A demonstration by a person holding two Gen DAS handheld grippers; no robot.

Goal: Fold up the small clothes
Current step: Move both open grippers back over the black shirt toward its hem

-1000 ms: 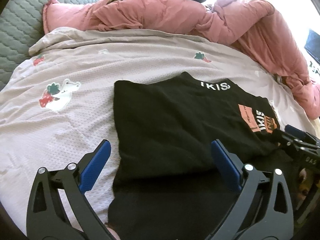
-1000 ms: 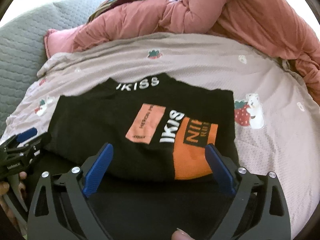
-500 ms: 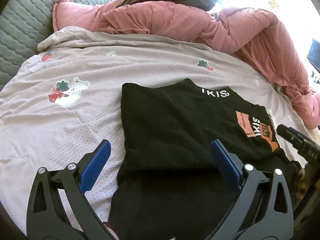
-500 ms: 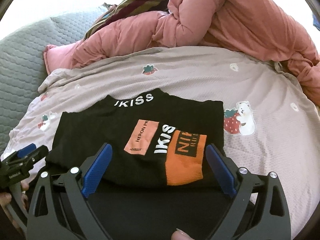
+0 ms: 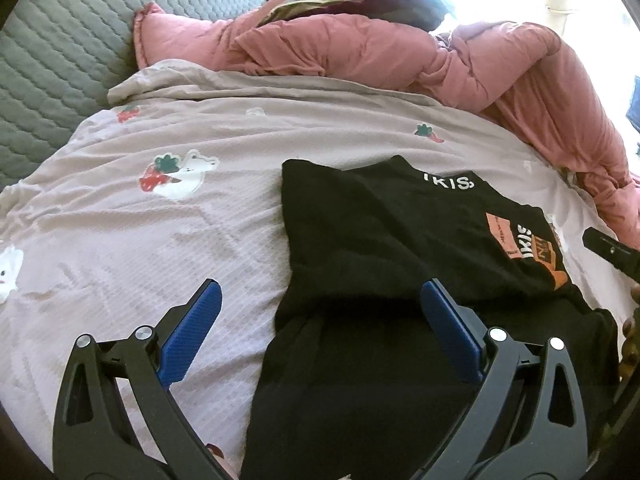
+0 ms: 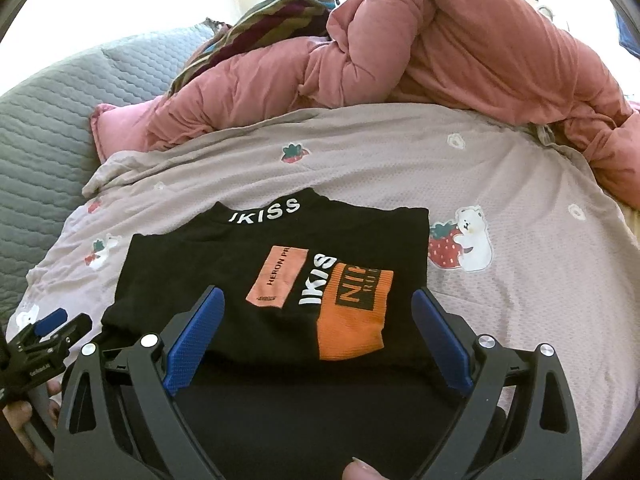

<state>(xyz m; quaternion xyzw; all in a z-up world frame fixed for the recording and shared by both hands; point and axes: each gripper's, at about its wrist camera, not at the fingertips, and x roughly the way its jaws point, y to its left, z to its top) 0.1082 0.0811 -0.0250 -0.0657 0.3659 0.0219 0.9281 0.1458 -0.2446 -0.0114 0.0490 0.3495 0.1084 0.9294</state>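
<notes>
A black shirt [image 5: 372, 240] with orange patches and white lettering lies on the bed, its upper part folded over the lower part; it also shows in the right wrist view [image 6: 280, 272]. My left gripper [image 5: 320, 304] is open and empty, raised above the shirt's left edge. My right gripper [image 6: 316, 316] is open and empty, raised above the shirt's near fold. Each gripper shows at the edge of the other's view: the right one [image 5: 612, 250] and the left one [image 6: 52, 328].
The shirt rests on a pale pink sheet [image 5: 140, 220] printed with bears and strawberries. A bunched pink duvet [image 6: 440, 52] lies along the far side, with a striped cloth [image 6: 260, 28] behind it. A grey quilted cover [image 5: 52, 64] lies at the left.
Both grippers have pulled back and lifted away from the shirt, so it looks smaller and farther off. The shirt has stayed still and both grippers have stayed open.
</notes>
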